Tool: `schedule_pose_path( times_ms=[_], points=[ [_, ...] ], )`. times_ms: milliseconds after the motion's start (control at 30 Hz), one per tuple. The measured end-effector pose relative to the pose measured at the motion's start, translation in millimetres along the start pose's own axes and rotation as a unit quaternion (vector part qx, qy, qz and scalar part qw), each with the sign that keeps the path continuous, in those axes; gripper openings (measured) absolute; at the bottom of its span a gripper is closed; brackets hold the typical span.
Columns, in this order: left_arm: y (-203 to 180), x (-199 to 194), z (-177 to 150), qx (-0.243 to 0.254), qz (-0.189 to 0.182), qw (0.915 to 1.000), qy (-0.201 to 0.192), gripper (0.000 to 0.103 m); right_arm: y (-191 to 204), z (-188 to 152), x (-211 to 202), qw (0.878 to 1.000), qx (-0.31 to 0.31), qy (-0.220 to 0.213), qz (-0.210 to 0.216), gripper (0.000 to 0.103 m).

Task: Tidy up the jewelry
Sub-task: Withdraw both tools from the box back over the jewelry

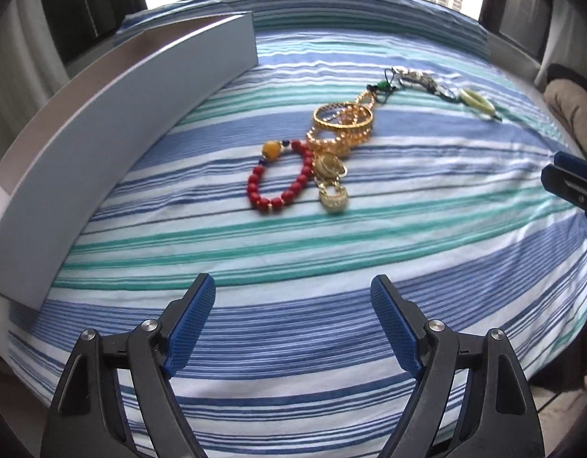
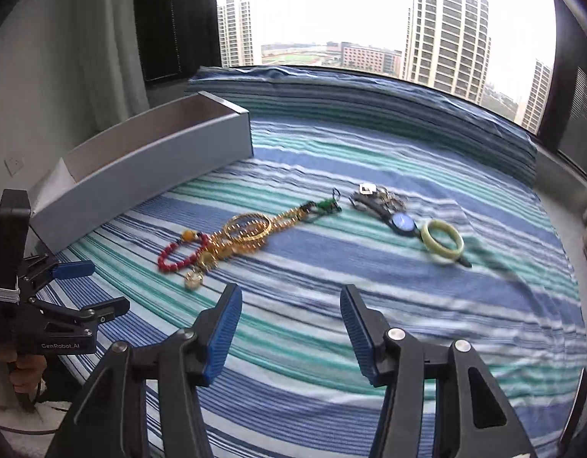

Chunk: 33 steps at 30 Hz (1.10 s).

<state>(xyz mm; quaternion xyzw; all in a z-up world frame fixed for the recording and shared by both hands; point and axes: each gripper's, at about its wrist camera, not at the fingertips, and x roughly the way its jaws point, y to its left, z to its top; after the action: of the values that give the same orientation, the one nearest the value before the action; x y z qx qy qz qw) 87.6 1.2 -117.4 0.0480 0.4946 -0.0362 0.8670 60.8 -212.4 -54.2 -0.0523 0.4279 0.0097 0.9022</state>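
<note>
A heap of jewelry lies on the striped cloth: a red bead bracelet (image 1: 280, 179) (image 2: 179, 255), gold bangles (image 1: 343, 118) (image 2: 247, 227) on gold chains, a pale green bangle (image 1: 476, 101) (image 2: 444, 242), a blue-faced watch (image 2: 403, 223) and a tangle of metal pieces (image 1: 419, 78) (image 2: 373, 194). My left gripper (image 1: 293, 324) (image 2: 99, 286) hovers open over the near cloth, well short of the beads. My right gripper (image 2: 291, 330) is open too, nothing between its fingers; one of its fingertips (image 1: 568, 179) shows at the right edge of the left wrist view.
A long grey open box (image 1: 114, 129) (image 2: 156, 152) stands along the left of the cloth. A folded striped cloth (image 2: 370, 91) runs under the window at the back. A beige cushion (image 1: 572, 107) lies at the far right. A hand (image 2: 24, 370) holds the left gripper's handle.
</note>
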Motion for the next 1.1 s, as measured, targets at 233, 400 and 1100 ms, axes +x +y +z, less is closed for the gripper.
schedule_pose_path(
  times_ms=[233, 400, 1100],
  points=[
    [-16, 17, -9, 0.002, -0.013, 0.9997, 0.018, 0.085, -12, -49, 16, 0.999, 0.021, 0.035, -0.005, 0.055],
    [-18, 26, -12, 0.003, -0.015, 0.9994, 0.031, 0.085, -9, -52, 23, 0.999, 0.02, 0.037, -0.008, 0.055],
    [-18, 35, -15, -0.008, -0.025, 0.9988, 0.042, 0.103, -3, -59, 34, 0.998, 0.04, 0.055, 0.016, 0.055]
  ],
)
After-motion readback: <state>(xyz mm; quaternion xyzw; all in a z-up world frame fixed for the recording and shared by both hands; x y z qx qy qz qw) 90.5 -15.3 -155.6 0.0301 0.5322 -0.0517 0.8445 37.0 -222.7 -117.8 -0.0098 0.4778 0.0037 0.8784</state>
